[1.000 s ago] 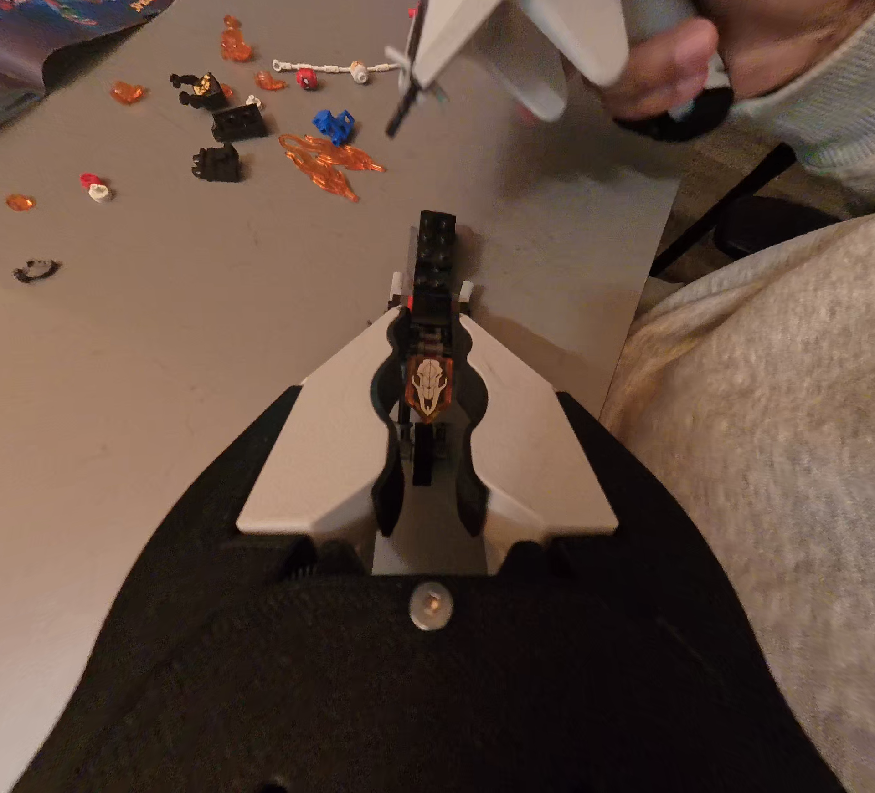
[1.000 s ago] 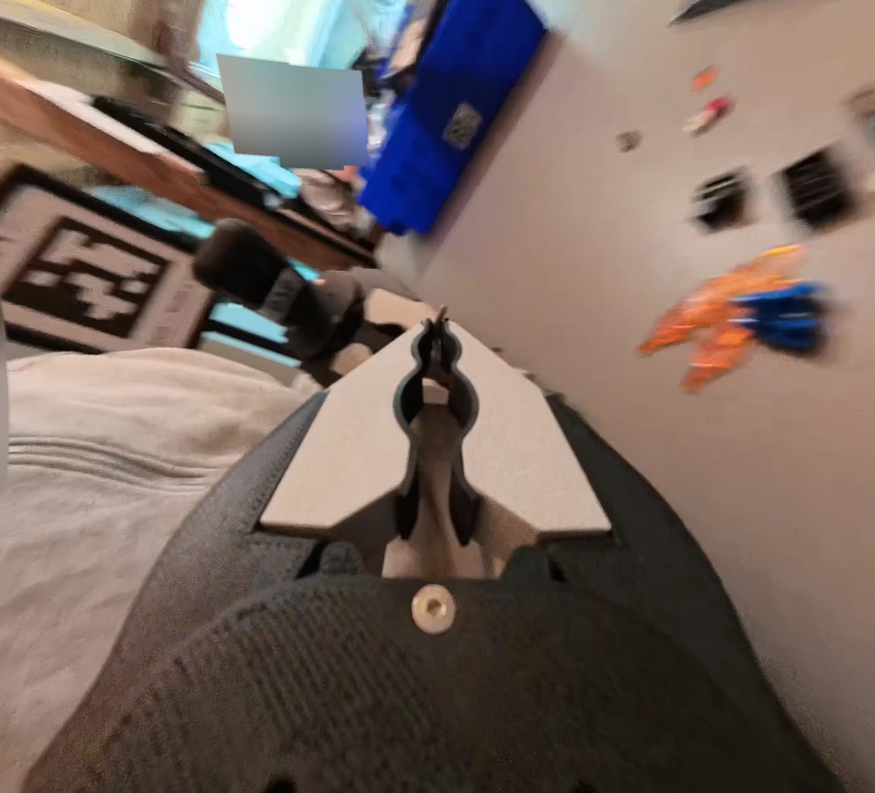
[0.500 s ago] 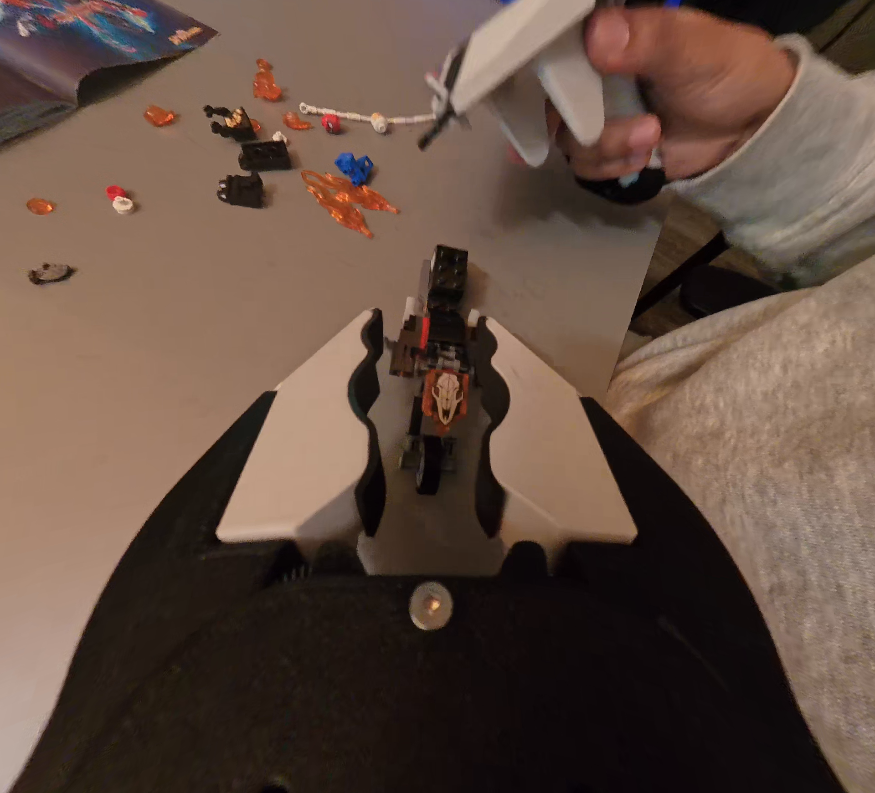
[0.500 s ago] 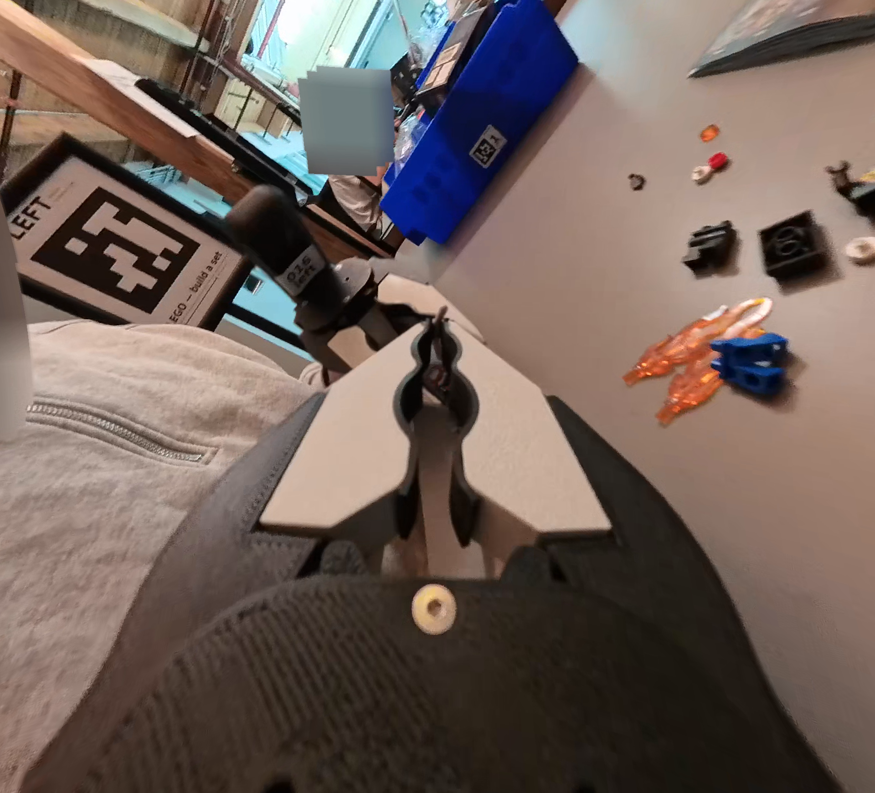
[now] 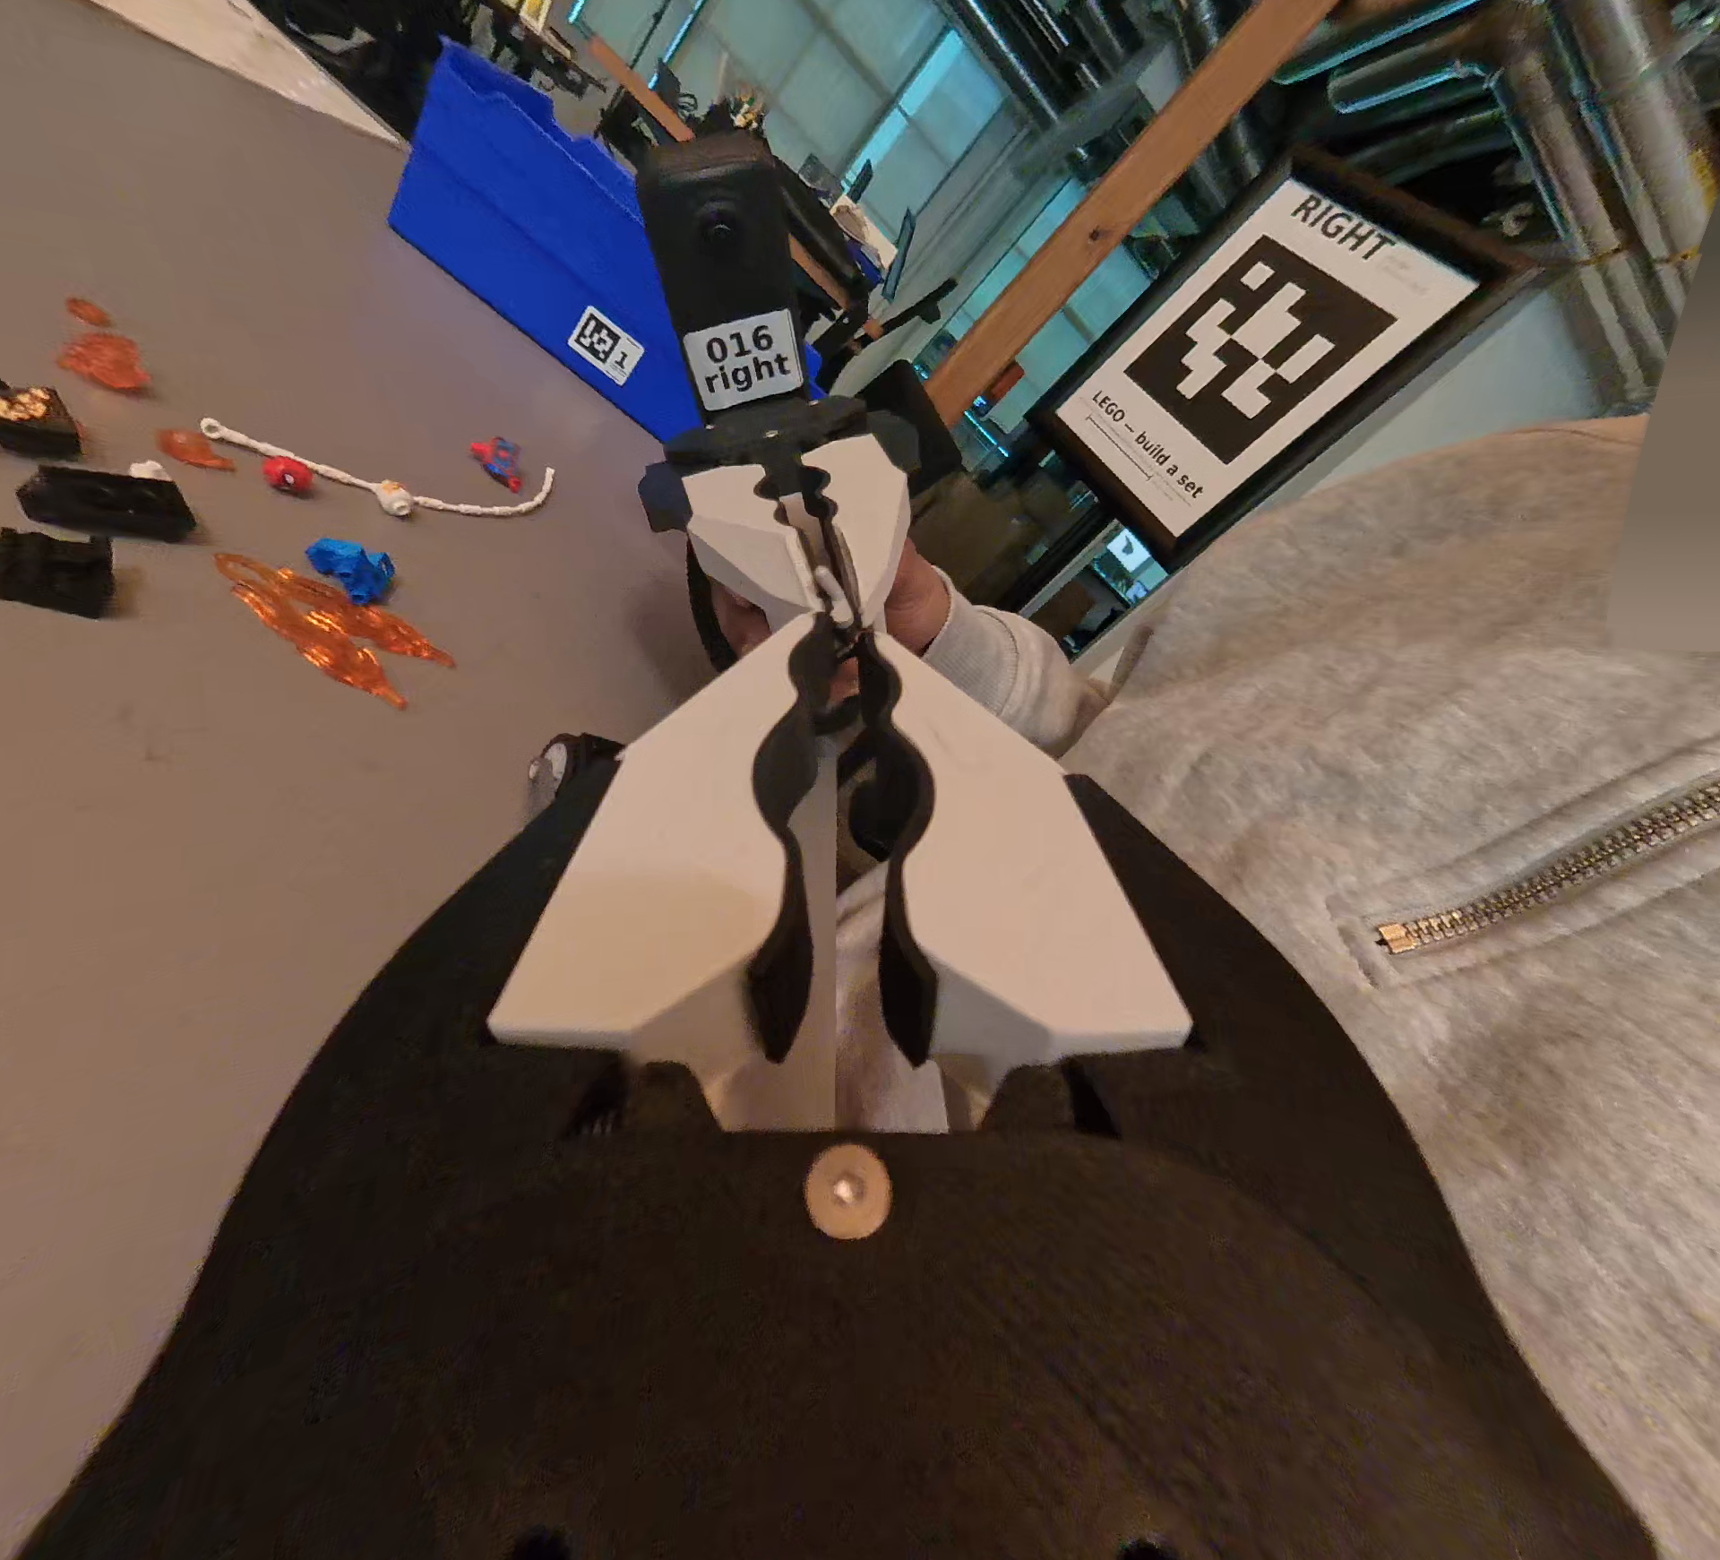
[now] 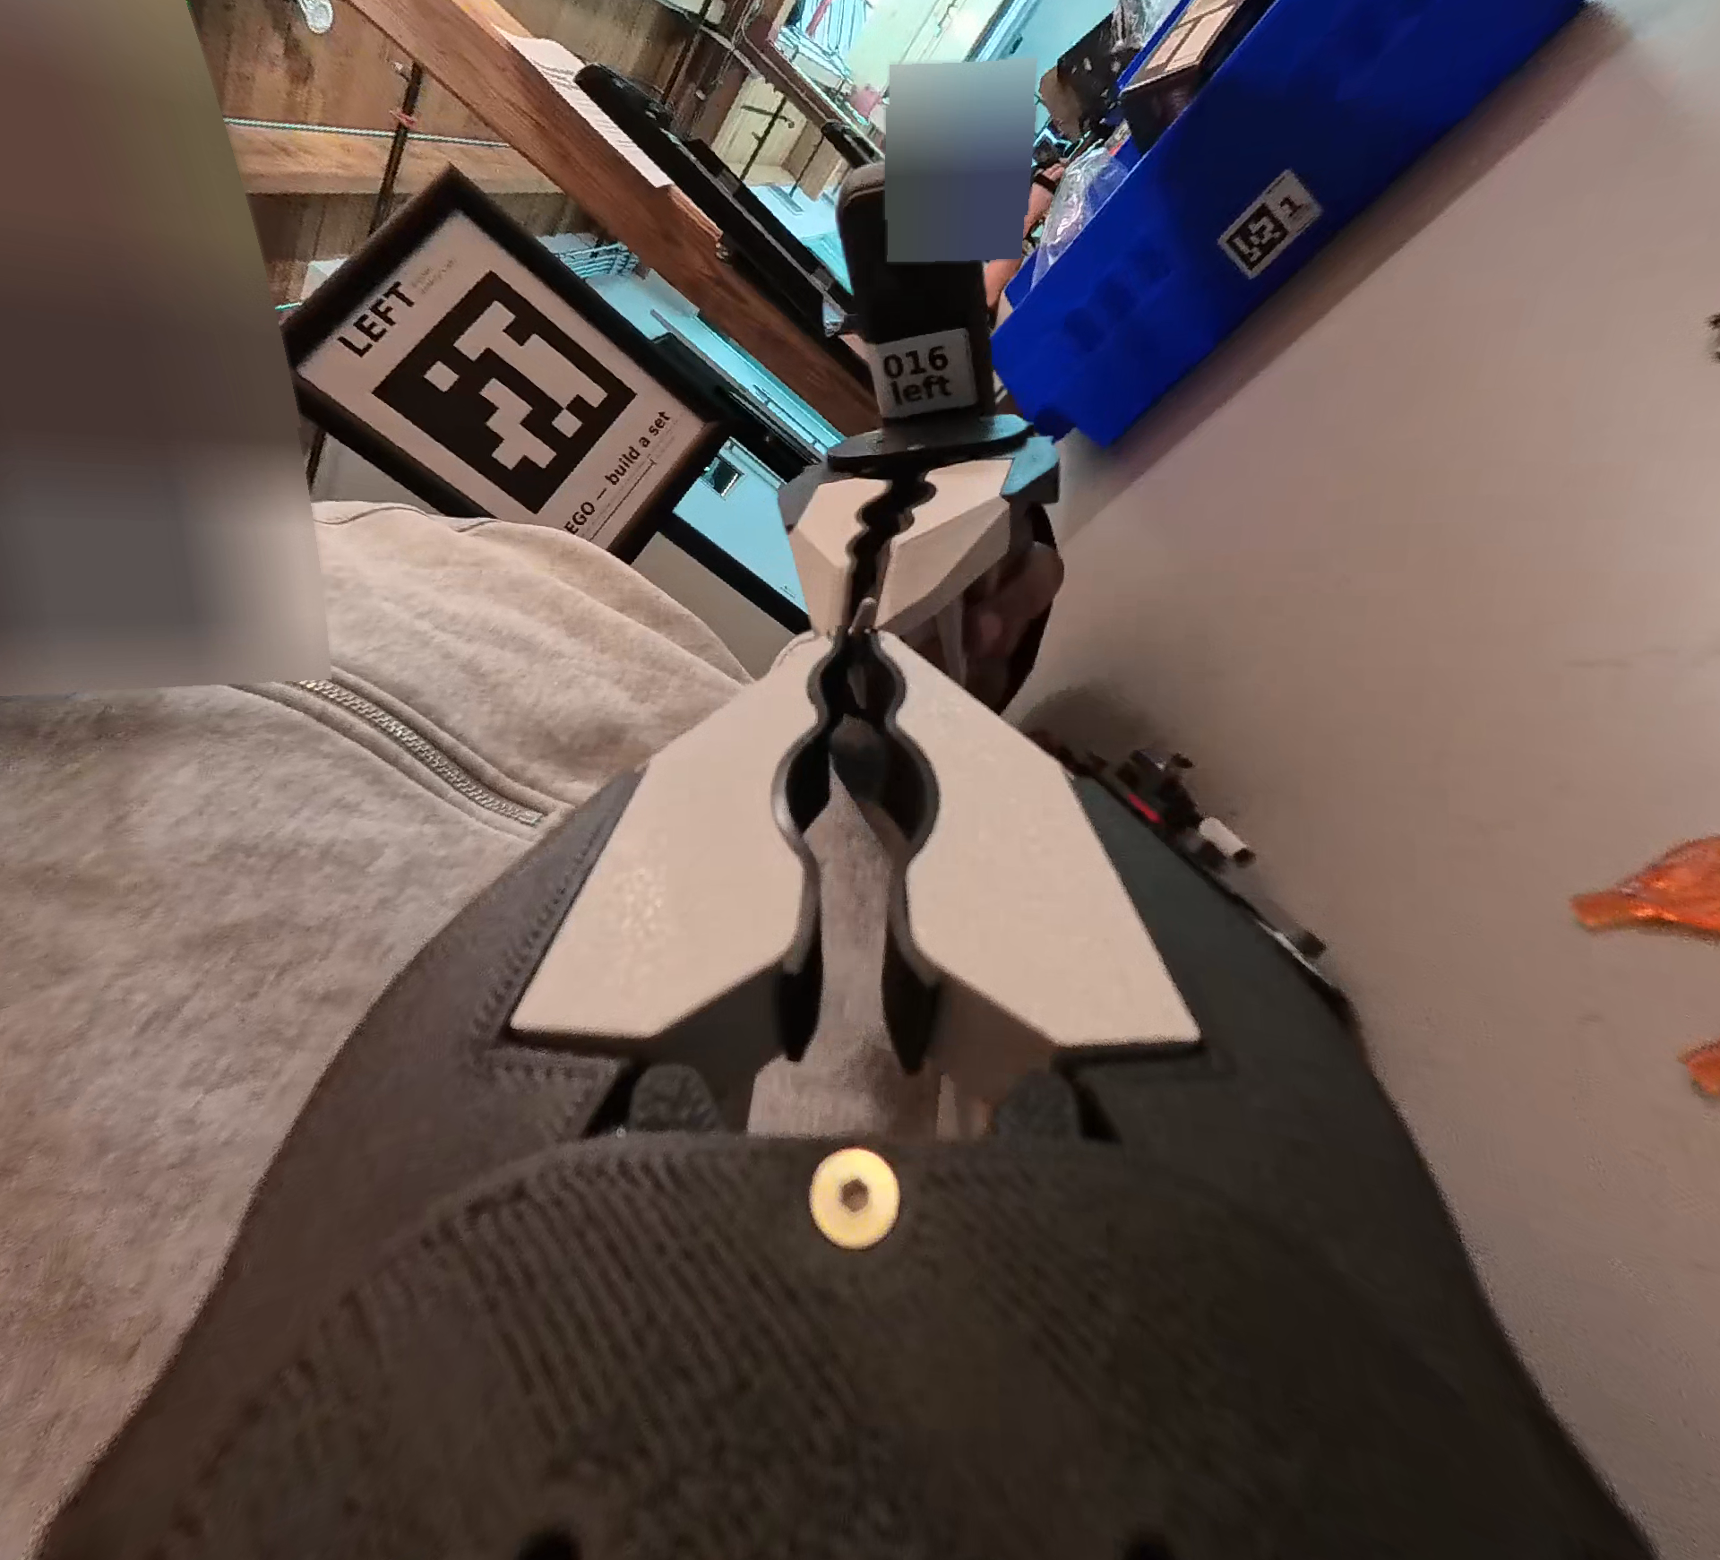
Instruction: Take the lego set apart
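My left gripper and my right gripper meet tip to tip in the air, off the table's near edge. Both are shut on one small black and white lego piece, which shows as a thin dark sliver in the right wrist view. The right gripper faces the left wrist camera. The left gripper faces the right wrist camera. The black lego motorbike lies on the grey table by the near edge, and its end shows in the left wrist view.
Loose pieces lie on the table: orange flames, a blue piece, a white chain, black bricks. A blue bin stands at the far edge. A person's grey sweater is close beside both grippers. My left and right fingertips are right by each other.
My left gripper opened and let the motorbike go onto the table. It then lifted, turned toward the right gripper and shut on the small piece that the right gripper holds.
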{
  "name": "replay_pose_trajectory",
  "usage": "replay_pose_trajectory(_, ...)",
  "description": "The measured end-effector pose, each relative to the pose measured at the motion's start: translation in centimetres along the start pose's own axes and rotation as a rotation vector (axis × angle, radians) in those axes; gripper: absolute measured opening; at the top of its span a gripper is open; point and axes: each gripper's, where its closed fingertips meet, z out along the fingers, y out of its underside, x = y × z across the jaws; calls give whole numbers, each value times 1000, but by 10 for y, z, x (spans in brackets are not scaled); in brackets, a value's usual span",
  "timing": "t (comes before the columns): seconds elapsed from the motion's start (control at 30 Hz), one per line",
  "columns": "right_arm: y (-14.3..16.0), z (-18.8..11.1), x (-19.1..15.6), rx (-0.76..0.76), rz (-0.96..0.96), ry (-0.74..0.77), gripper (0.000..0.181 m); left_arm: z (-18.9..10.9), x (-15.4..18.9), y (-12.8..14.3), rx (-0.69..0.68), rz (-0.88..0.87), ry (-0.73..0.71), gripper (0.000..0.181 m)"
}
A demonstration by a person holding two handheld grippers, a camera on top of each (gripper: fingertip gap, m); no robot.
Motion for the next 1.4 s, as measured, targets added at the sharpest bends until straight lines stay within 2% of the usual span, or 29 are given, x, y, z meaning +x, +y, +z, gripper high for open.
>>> replay_pose_trajectory(0.2, -5, -1, -2, 37, 38, -41, 0, 0, 1, -3, 27, -95, 66, 0)
replay_pose_trajectory(0.43, -18, -5, 0, 118, 13, -2, 1, 1, -3, -12, 86, -196, 94, 0)
replay_pose_trajectory(0.47, -32, -14, -5, 213, 21, -37, 0, -1, 0, -14, 95, -206, 125, 0)
replay_pose_trajectory(0.53, -67, -57, -11, 447, 83, -111, 0, -7, -6, -11, 97, -217, 98, 0)
replay_pose_trajectory(0.57, -69, -71, 0, 459, 66, -33, 0, -10, -9, -11, 110, -217, 85, 0)
replay_pose_trajectory(0.63, -57, -82, 18, 390, 13, 128, 0, -14, -11, -15, 135, -227, 90, 0)
replay_pose_trajectory(0.7, -55, -82, 12, 396, 41, 78, 0, -13, -12, -19, 147, -207, 80, 0)
replay_pose_trajectory(0.97, -50, -68, 6, 401, 80, -39, 0, 13, -16, -21, 59, -24, -22, 0)
replay_pose_trajectory(1.03, -48, -63, 6, 390, 85, -45, 0, 17, -18, -25, 60, 45, -63, 6)
replay_pose_trajectory(1.1, -47, -58, 9, 384, 98, -32, 0, 20, -22, -30, 59, 165, -141, 10)
replay_pose_trajectory(1.23, -45, -48, 17, 383, 134, 11, 0, 27, -35, -28, -43, 473, -357, 15)
replay_pose_trajectory(1.33, -42, -42, 21, 373, 153, 26, 0, 29, -41, -28, -106, 675, -499, 9)
replay_pose_trajectory(1.4, -40, -40, 23, 373, 164, 35, 0, 31, -41, -26, -135, 760, -536, 4)
